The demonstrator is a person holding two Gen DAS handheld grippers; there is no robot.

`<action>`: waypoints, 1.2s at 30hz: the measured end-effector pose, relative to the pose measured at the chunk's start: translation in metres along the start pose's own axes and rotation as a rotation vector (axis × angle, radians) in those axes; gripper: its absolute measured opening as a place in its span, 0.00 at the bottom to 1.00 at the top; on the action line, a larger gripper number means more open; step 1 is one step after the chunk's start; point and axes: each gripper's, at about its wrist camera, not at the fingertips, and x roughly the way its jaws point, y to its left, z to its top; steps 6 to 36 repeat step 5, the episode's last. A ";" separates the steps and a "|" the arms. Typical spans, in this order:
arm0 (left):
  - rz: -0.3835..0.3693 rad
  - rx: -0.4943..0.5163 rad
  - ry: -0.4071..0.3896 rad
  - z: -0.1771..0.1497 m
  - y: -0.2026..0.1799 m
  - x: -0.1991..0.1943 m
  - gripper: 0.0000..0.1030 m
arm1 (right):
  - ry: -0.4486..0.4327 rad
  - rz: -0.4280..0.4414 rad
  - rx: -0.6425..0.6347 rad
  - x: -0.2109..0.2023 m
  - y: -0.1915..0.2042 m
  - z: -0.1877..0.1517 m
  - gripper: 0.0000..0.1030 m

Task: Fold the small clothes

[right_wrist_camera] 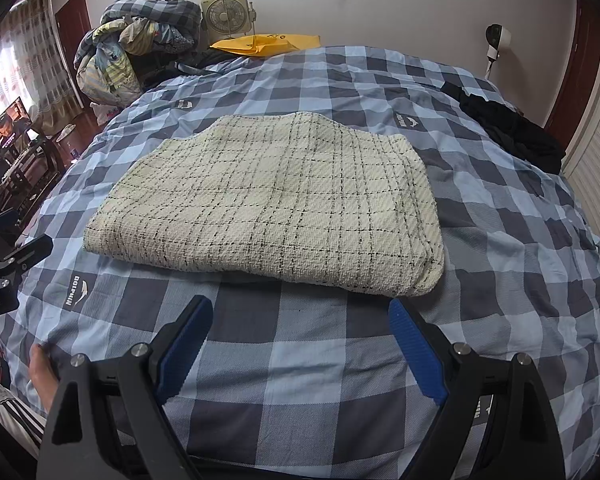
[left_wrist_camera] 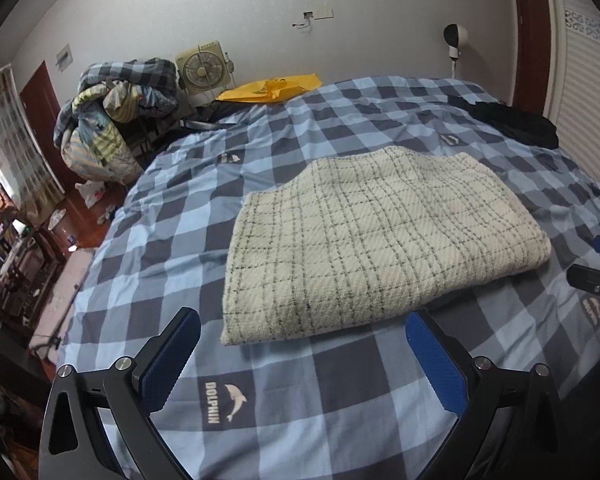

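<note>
Two grippers, both spread wide and holding nothing, hang over the bed in front of you. Your left gripper (left_wrist_camera: 300, 356) shows black angular arms tipped with blue ribbed pads, jaws apart, with the checked duvet (left_wrist_camera: 320, 400) visible between them. Your right gripper (right_wrist_camera: 300, 344) looks the same: blue textured pads parted, only bedding in the gap.

At 12 o'clock from each gripper, just beyond the fingertips, lies the folded garment (left_wrist_camera: 372, 236), a thick cream knit with a nubbly weave crossed by thin dark grid lines. It sits flat on the duvet as a rough rectangle, its near edge a soft rolled fold, its far edge uneven and humped. From your right wrist view the same garment (right_wrist_camera: 276, 200) reaches toward 1 o'clock, its rounded corner plump and layered.

That duvet is smooth cotton in blue, grey and pale squares with printed dolphin patches. A crumpled black cloth (right_wrist_camera: 512, 132) lies at 2 o'clock, well apart from the knit. At 11 o'clock a bundled heap of bedding (left_wrist_camera: 116, 120) piles beside a square fan (left_wrist_camera: 202, 70), with a yellow bag (left_wrist_camera: 272, 88) near it.
</note>
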 end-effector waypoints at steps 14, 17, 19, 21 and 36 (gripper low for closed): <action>-0.017 -0.028 0.048 -0.002 0.005 0.007 1.00 | 0.002 -0.001 0.001 0.001 0.000 -0.002 0.85; -0.017 -0.028 0.048 -0.002 0.005 0.007 1.00 | 0.002 -0.001 0.001 0.001 0.000 -0.002 0.85; -0.017 -0.028 0.048 -0.002 0.005 0.007 1.00 | 0.002 -0.001 0.001 0.001 0.000 -0.002 0.85; -0.017 -0.028 0.048 -0.002 0.005 0.007 1.00 | 0.002 -0.001 0.001 0.001 0.000 -0.002 0.85; -0.017 -0.028 0.048 -0.002 0.005 0.007 1.00 | 0.002 -0.001 0.001 0.001 0.000 -0.002 0.85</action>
